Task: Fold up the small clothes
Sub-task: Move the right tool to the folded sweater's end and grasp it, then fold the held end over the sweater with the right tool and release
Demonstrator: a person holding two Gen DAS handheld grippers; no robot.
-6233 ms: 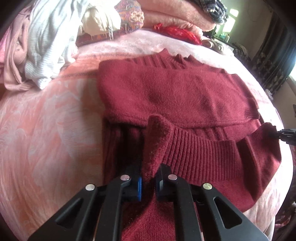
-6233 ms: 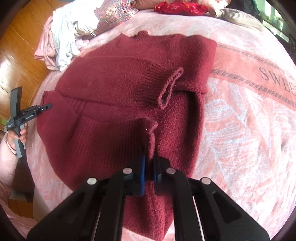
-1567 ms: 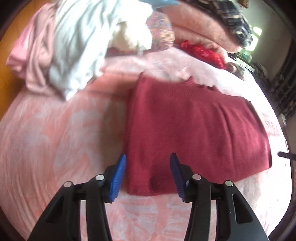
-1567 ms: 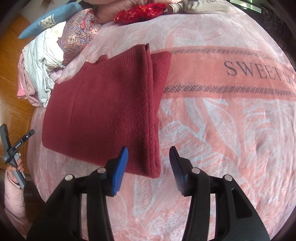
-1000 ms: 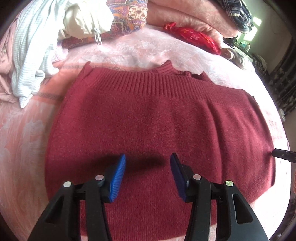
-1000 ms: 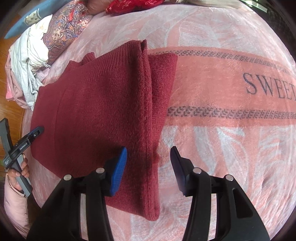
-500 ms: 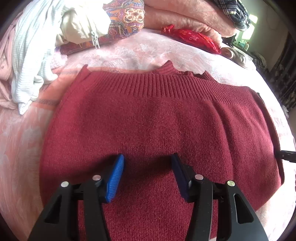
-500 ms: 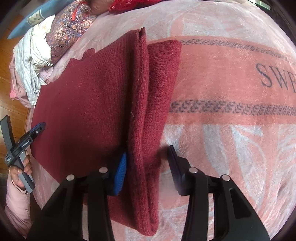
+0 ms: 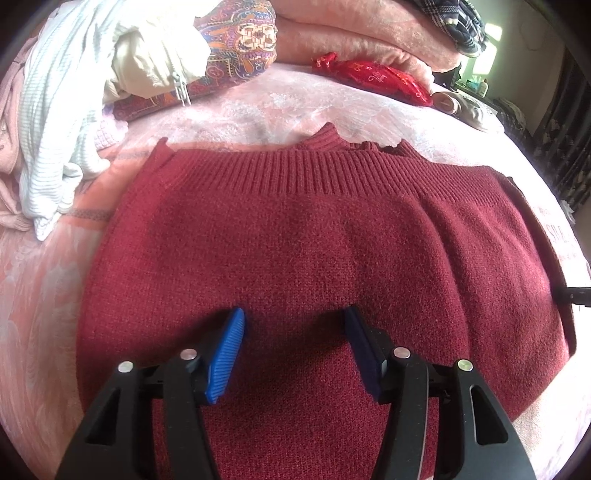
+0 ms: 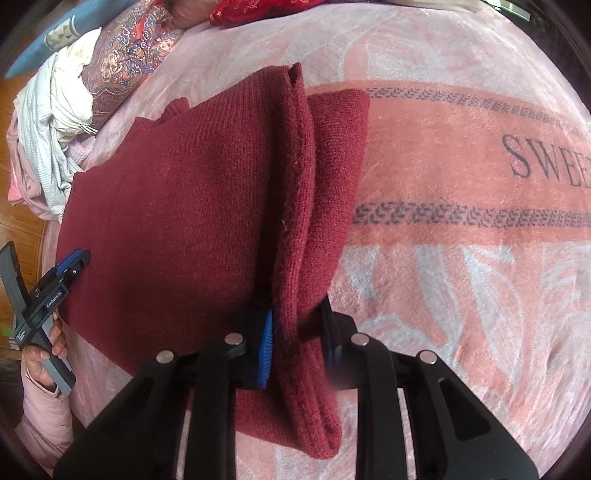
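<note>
A dark red knit sweater point(image 9: 314, 236) lies folded into a rectangle on the pink bed blanket point(image 9: 44, 288). My left gripper point(image 9: 293, 332) is open just above the sweater's near part, its blue pads apart. In the right wrist view the sweater's point(image 10: 184, 206) right folded edge stands up as a thick ridge. My right gripper point(image 10: 295, 332) straddles that ridge, its jaws narrowed onto the fabric; the right finger is partly hidden behind it. The left gripper point(image 10: 70, 266) also shows at that view's left edge, held in a hand.
A heap of white and pink clothes point(image 9: 48, 110) and a paisley cushion point(image 9: 236, 40) sit at the far left. A red cloth point(image 9: 373, 74) and folded pink blankets point(image 9: 362, 29) lie at the back. The blanket bears the word SWEET point(image 10: 546, 166) at the right.
Both grippers have come closer over the sweater. My right gripper has slid over the sweater's right folded edge and its jaws have narrowed onto it. The left gripper stays open.
</note>
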